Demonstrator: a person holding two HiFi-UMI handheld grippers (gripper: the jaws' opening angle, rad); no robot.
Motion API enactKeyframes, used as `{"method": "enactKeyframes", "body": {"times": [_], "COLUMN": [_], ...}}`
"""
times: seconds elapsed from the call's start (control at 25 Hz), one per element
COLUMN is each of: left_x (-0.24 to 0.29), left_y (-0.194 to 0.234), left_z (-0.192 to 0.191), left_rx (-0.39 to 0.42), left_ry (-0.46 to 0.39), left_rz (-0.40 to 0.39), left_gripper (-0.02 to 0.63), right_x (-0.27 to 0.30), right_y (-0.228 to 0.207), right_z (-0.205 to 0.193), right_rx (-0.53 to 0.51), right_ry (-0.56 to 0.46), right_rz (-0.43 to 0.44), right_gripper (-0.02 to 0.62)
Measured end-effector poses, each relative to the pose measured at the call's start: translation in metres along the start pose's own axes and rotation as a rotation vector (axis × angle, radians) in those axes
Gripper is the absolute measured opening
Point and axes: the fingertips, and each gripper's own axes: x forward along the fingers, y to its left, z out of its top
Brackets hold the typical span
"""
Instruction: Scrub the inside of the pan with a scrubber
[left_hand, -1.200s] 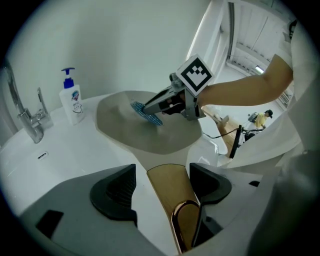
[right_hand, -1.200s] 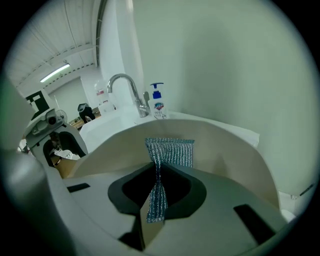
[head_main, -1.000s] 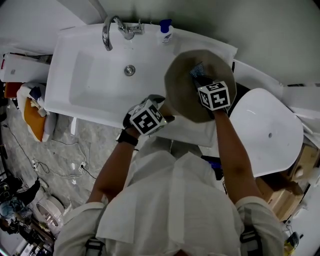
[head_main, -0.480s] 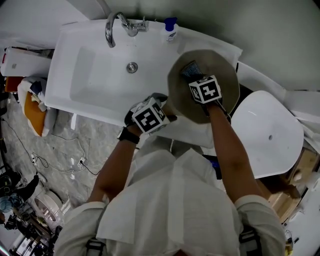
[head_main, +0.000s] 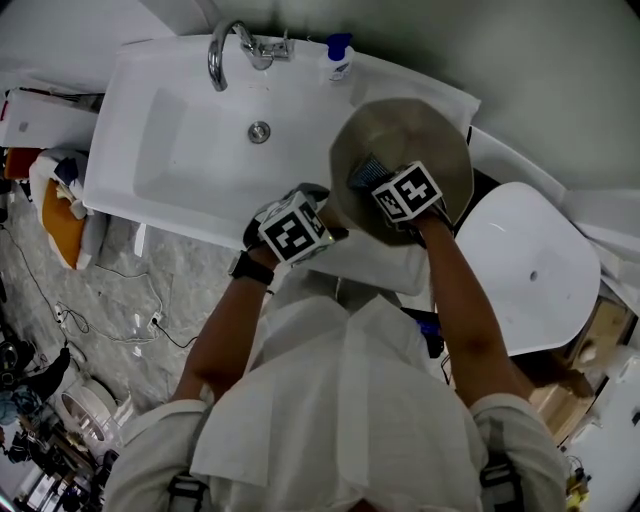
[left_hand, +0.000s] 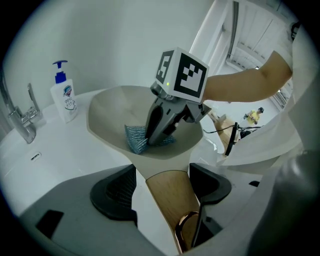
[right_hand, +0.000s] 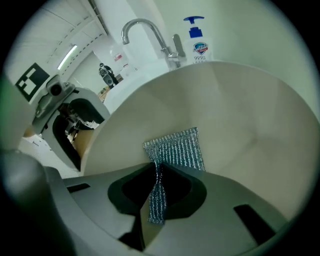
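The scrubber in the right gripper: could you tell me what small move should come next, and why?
Probably sweep the scrubber across the pan toward its far wall: the right gripper pinches it against the near side, much bare inside lies beyond, and the left gripper steadies the handle.

Left gripper (left_hand: 162, 187) and right gripper (right_hand: 157, 187) — jaws of both clamped.

Beige pan (head_main: 420, 130) w/ wood-tone handle (left_hand: 171, 200), blue ribbed scrubber (right_hand: 177, 147), white sink (head_main: 180, 150)

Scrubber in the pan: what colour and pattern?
The scrubber is teal-blue, ribbed knit weave; best in right gripper view.
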Motion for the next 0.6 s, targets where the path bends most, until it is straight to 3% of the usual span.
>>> {"method": "enactKeyframes", "body": {"times": [0.16,0.28,0.6], "left_x": [-0.002,-0.002,-0.002], "left_y": [0.000,0.001,0.001], "left_z": [0.002,0.003,0.003], "left_rx": [-0.004,-0.006,-0.011], "left_ry": [0.003,0.000,0.003], "left_rz": [0.002,0.009,0.019], "left_gripper": [0.341,0.341,0.341], "right_x": [-0.007,-0.015,-0.037], "right_y": [0.007,-0.001,-0.054], "right_z": [-0.031,-0.048,-0.063], "right_rx": [0.001,-0.003,0.022], "right_ry": [0.138,0.216,0.285], "right_rz": [0.093,0.109,-0.058], "right_gripper": [0.043,0.043,0.043]}}
